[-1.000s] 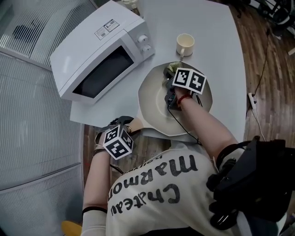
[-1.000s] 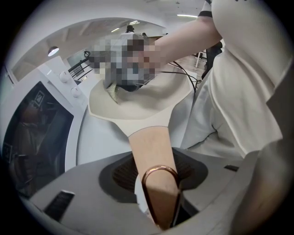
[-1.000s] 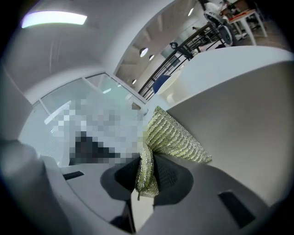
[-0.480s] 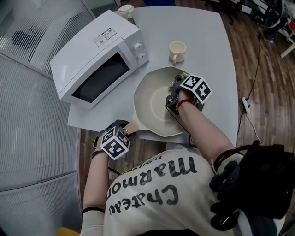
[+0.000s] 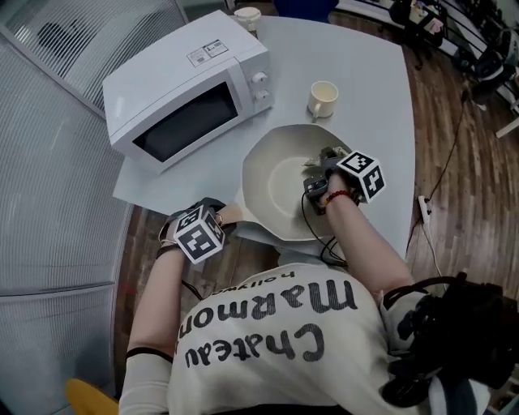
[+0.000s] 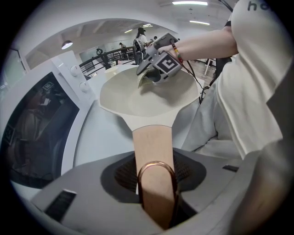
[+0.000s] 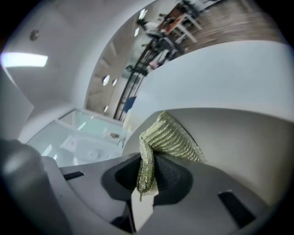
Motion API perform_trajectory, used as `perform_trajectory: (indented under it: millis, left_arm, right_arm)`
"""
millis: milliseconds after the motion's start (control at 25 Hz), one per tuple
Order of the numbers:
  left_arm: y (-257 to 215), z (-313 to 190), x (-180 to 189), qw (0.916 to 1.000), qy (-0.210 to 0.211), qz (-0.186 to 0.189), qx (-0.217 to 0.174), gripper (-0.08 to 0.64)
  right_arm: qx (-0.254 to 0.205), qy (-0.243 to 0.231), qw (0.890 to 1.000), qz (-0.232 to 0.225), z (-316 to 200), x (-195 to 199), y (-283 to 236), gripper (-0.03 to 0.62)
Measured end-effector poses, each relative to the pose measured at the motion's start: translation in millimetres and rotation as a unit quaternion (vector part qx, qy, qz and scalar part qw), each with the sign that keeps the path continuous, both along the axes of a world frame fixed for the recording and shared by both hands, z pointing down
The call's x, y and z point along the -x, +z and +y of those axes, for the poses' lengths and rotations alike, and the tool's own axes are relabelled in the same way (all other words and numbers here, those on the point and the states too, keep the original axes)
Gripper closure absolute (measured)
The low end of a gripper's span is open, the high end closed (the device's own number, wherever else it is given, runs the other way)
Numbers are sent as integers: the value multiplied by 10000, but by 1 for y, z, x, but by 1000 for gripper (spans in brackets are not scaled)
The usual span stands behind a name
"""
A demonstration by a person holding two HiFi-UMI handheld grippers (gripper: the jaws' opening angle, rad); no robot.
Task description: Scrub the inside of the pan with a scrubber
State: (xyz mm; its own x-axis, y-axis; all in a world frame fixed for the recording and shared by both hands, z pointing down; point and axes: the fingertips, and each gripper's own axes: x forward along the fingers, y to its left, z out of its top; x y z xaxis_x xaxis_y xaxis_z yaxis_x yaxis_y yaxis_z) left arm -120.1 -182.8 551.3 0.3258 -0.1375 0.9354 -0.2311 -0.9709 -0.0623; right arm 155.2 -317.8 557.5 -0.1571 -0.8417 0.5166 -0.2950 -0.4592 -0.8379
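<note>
A cream pan [image 5: 280,182] sits on the grey table near its front edge, with its tan wooden handle [image 5: 231,215] pointing toward me. My left gripper [image 5: 217,217] is shut on that handle [image 6: 154,151], whose copper hanging loop lies between the jaws. In the left gripper view the bowl of the pan [image 6: 133,98] lies straight ahead. My right gripper [image 5: 320,177] is inside the pan at its right side, shut on a green-gold mesh scrubber [image 7: 172,137]. The scrubber [image 5: 322,162] presses against the pan's inner wall [image 7: 239,137].
A white microwave [image 5: 190,89] stands left of the pan, close to its rim. A cream cup [image 5: 323,99] sits just behind the pan, and another cup [image 5: 246,16] stands at the far table edge. Wooden floor lies beyond the table [image 5: 373,65] on the right.
The right gripper has carried the scrubber from the pan's far side round to its right side. The left gripper has stayed on the handle. The head view has shifted.
</note>
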Motion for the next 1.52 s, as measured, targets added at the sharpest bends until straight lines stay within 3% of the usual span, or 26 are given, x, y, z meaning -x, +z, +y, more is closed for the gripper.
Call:
perform_trajectory:
  millis: [80, 120, 200, 240, 320, 400, 440, 480, 520, 600, 680, 800, 960, 1320, 1400, 1520]
  left_arm:
    - [-1, 0, 0, 10000, 1, -9, -7, 383]
    - [-1, -1, 0, 10000, 24, -33, -27, 382]
    - [-1, -1, 0, 9999, 119, -107, -59, 380]
    - [-1, 0, 0, 9997, 184, -154, -60, 383]
    - [0, 2, 1, 9992, 308, -256, -60, 383]
    - [0, 1, 1, 9990, 339, -289, -74, 388]
    - [0, 0, 1, 9992, 311, -253, -80, 390]
    - [0, 0, 1, 9995, 258, -192, -66, 392]
    - [0, 0, 0, 9997, 194, -123, -20, 394]
    - [0, 1, -1, 9999, 115, -26, 115, 397]
    - [0, 2, -3, 9997, 106, 7, 237, 399]
    - [0, 3, -4, 9994, 56, 18, 343, 402]
    - [-1, 5, -5, 9992, 178, -51, 355, 400]
    - [-1, 10, -5, 9987, 198, 89, 471, 382]
    - [-1, 10, -5, 9990, 213, 42, 390, 379]
    - [0, 10, -4, 9992, 200, 33, 338, 383]
  right_arm:
    - [-469, -1320, 9894, 382, -5, 32, -27, 537]
    - [-706, -2011, 9755, 551, -4, 50, -42, 537]
    - [-863, -3435, 9316, 814, 10, 88, -58, 537]
    - [-777, -4177, 9007, 908, 23, 105, -60, 537]
    - [-373, -5621, 8201, 1002, 59, 136, -52, 537]
    - [54, -6649, 7398, 1028, 95, 158, -37, 537]
    - [175, -6958, 7109, 1009, 108, 167, -30, 537]
    - [239, -7161, 6911, 945, 117, 176, -25, 537]
    - [272, -7291, 6788, 828, 123, 186, -20, 537]
    - [318, -7419, 6678, 511, 128, 205, -14, 535]
    - [388, -7422, 6683, 323, 126, 219, -7, 531]
    - [479, -7261, 6858, 129, 115, 225, 2, 526]
    - [659, -6635, 7451, -158, 90, 223, 13, 526]
    - [928, -4570, 8835, 447, 22, 192, 38, 528]
    - [860, -4134, 9043, 624, 10, 183, 39, 531]
    - [839, -3715, 9151, 1320, -6, 160, 42, 537]
